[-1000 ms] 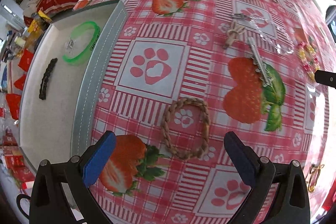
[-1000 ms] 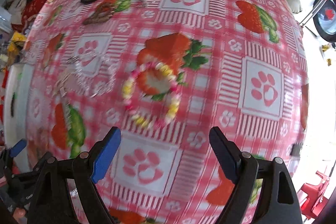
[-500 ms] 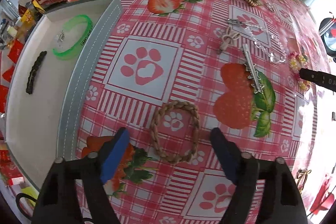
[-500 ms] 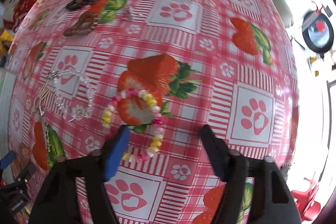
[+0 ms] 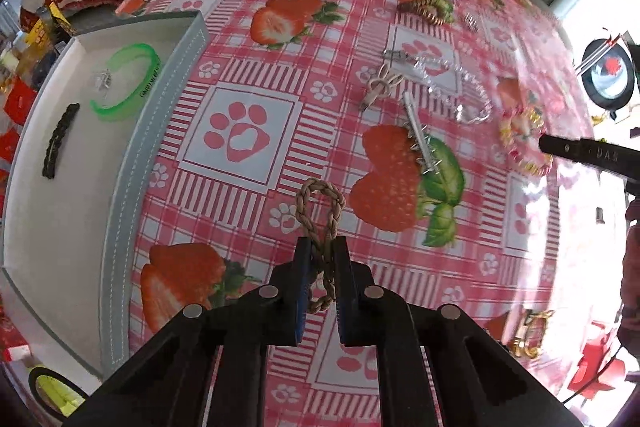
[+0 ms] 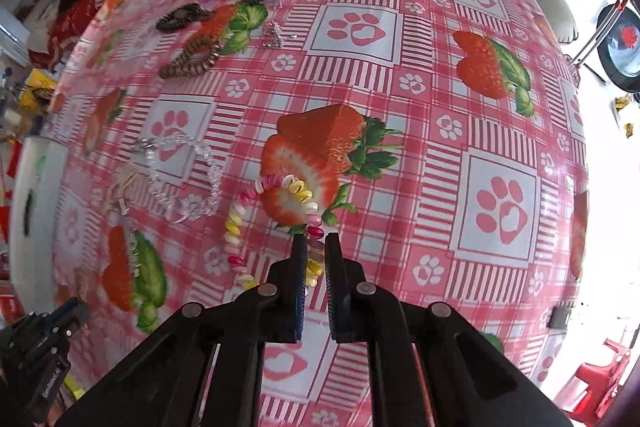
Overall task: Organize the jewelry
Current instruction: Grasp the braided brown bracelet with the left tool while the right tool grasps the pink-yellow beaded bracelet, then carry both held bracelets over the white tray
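I see open tablecloth between tray wall and silver clip; clear bracelet crowds right.

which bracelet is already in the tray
The green bracelet lies inside the grey tray. The braided bracelet is pinched in the left tool, the beaded bracelet in the right tool.

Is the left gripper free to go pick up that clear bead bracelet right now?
Probably not yet. The path across the cloth looks open, but the left gripper, whose jaws have just been closing, is shut on the braided bracelet. It would have to drop that before taking the clear bracelet.
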A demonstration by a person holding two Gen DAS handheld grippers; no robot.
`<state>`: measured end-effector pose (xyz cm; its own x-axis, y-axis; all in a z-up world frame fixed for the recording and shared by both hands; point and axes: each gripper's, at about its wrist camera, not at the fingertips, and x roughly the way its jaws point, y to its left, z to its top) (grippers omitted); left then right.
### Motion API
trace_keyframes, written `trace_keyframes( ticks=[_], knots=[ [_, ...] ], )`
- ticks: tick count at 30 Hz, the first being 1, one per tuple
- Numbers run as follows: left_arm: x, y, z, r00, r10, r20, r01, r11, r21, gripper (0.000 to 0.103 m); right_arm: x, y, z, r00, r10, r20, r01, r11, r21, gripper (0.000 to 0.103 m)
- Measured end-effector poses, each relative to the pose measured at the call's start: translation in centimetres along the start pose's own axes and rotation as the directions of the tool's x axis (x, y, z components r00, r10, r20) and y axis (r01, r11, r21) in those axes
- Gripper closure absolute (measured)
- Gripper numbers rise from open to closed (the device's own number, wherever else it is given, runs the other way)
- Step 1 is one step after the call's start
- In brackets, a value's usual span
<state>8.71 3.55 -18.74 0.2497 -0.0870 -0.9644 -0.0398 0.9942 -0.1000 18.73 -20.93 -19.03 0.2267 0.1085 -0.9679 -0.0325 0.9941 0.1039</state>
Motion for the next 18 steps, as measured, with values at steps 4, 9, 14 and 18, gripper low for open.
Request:
trace_keyframes(
  ticks=[4,9,14,18],
  knots=[
    [-1.9,0.9,-0.1,1.000,-0.015,0.026,0.015,1.000,-0.017,0.086,-1.9,-0.7,-1.5,0.999,0.054,0.004,-0.054,0.998,0.013,0.094],
    [-3.6,1.2,-0.6,0.999,-0.005,0.048,0.006,1.000,-0.027,0.086,-3.5,-0.8,-2.0,0.993,0.120,0.006,-0.120,0.993,0.022,0.094],
    [-5.2,2.3,-1.1,0.997,0.011,0.080,-0.006,0.998,-0.063,0.085,-4.0,1.2,-2.2,0.986,0.164,0.002,-0.164,0.986,0.020,0.094],
    [-5.9,3.5,-1.4,0.995,0.025,0.095,-0.016,0.995,-0.097,0.086,-4.4,2.9,-2.3,0.981,0.192,-0.003,-0.192,0.981,-0.003,0.094]
  ],
)
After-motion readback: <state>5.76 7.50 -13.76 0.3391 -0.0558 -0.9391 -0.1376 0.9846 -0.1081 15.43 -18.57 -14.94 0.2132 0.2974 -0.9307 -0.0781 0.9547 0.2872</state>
